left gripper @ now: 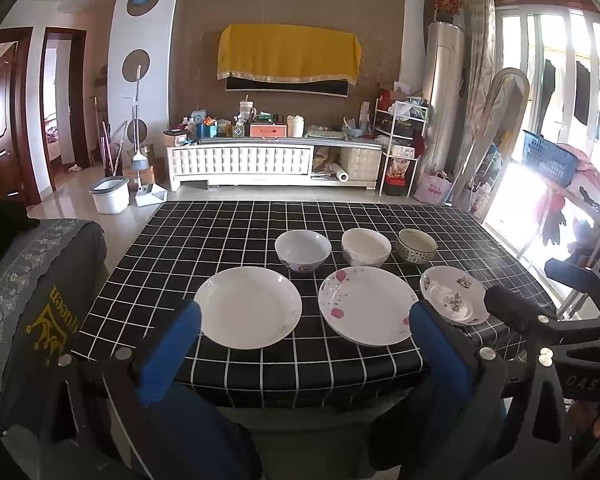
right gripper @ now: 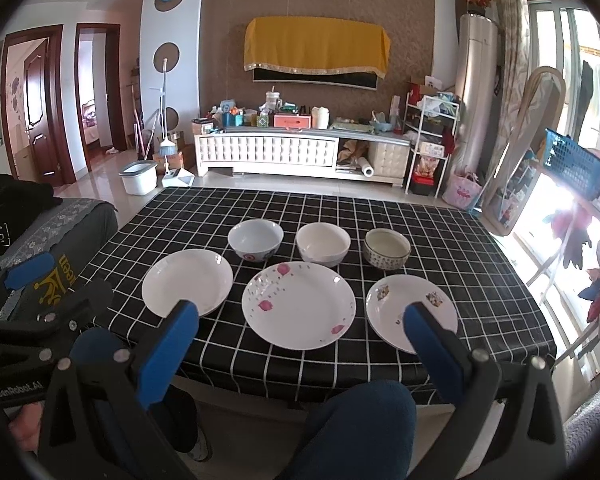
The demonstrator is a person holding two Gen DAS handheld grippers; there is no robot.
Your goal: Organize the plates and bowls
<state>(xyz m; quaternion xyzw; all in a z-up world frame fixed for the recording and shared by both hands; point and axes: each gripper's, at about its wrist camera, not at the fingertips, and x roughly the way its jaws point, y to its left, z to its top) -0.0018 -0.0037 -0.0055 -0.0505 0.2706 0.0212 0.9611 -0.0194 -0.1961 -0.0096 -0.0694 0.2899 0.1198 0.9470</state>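
Note:
Three plates lie in a front row on the black checked table [left gripper: 220,232] [right gripper: 440,224]: a plain white plate [left gripper: 248,306] [right gripper: 187,282], a pink-flowered plate [left gripper: 366,305] [right gripper: 299,305] and a small flowered plate [left gripper: 454,294] [right gripper: 400,304]. Behind them stand a white-blue bowl [left gripper: 303,250] [right gripper: 255,239], a white bowl [left gripper: 366,246] [right gripper: 323,243] and a patterned bowl [left gripper: 416,245] [right gripper: 387,248]. My left gripper [left gripper: 306,314] is open and empty, held before the table's front edge. My right gripper [right gripper: 302,316] is open and empty, also short of the front edge.
A grey sofa arm with a dark cover [left gripper: 40,280] [right gripper: 60,220] stands left of the table. A drying rack with clothes [right gripper: 572,248] and a blue basket [left gripper: 548,156] are on the right. A white TV cabinet [left gripper: 272,160] is beyond the table.

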